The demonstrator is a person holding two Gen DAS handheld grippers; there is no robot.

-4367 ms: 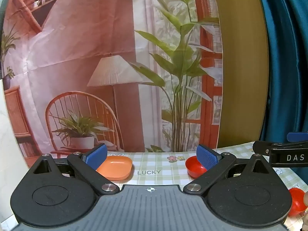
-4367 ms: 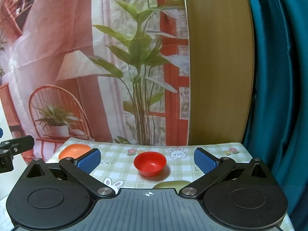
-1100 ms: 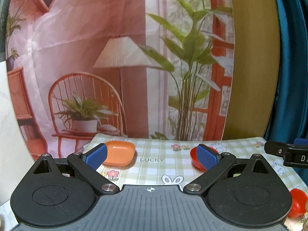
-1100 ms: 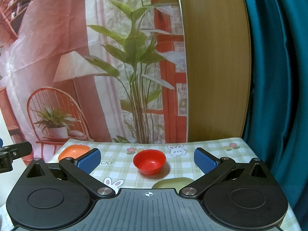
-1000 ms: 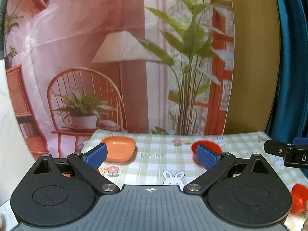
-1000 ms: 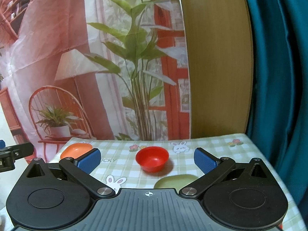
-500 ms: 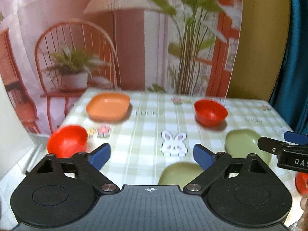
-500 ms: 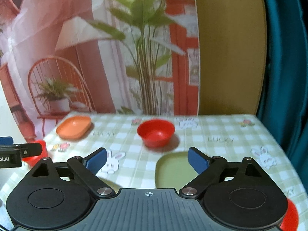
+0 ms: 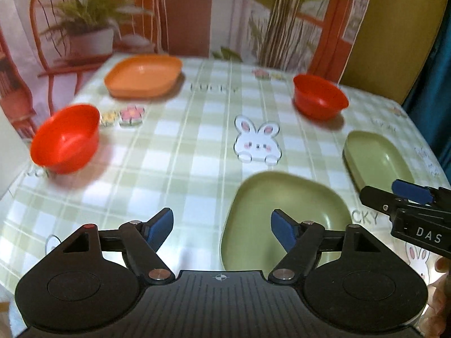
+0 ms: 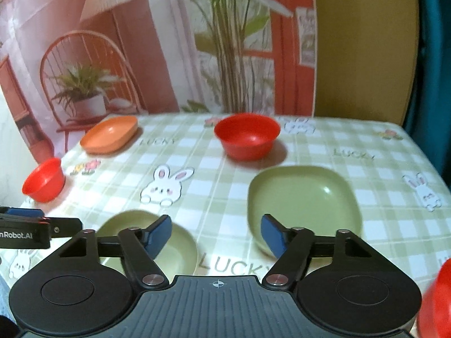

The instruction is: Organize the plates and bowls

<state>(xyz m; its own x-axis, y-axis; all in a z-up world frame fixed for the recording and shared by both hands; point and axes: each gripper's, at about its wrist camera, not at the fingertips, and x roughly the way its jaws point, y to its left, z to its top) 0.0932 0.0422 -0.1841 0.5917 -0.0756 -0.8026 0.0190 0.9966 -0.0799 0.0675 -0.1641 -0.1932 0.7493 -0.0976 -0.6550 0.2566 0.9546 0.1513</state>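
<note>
Left wrist view: my left gripper (image 9: 222,229) is over the checked tablecloth (image 9: 180,169), tilted down; jaws parted with only cloth between them, and they have just been narrowing.
Right wrist view: my right gripper (image 10: 215,232) likewise grasps nothing; jaws apart, just been narrowing, bare cloth in the gap.
Near green plate (image 9: 284,214): lies flat just beyond my left gripper's right-hand pad (image 9: 282,229), which overlaps its near edge in the picture; contact cannot be told.
Second green plate (image 10: 303,197): flat, right of centre, just beyond my right gripper's right-hand pad.
Orange plate (image 9: 143,76): far left corner of the table, well apart from the green ones.
Red bowl, left (image 9: 66,138): upright near the left table edge.
Red bowl, far (image 10: 247,135): upright, just behind the second green plate.
Third red item (image 10: 435,301): bottom right edge, cropped; shape unclear.
Image quality: motion blur on both views.
</note>
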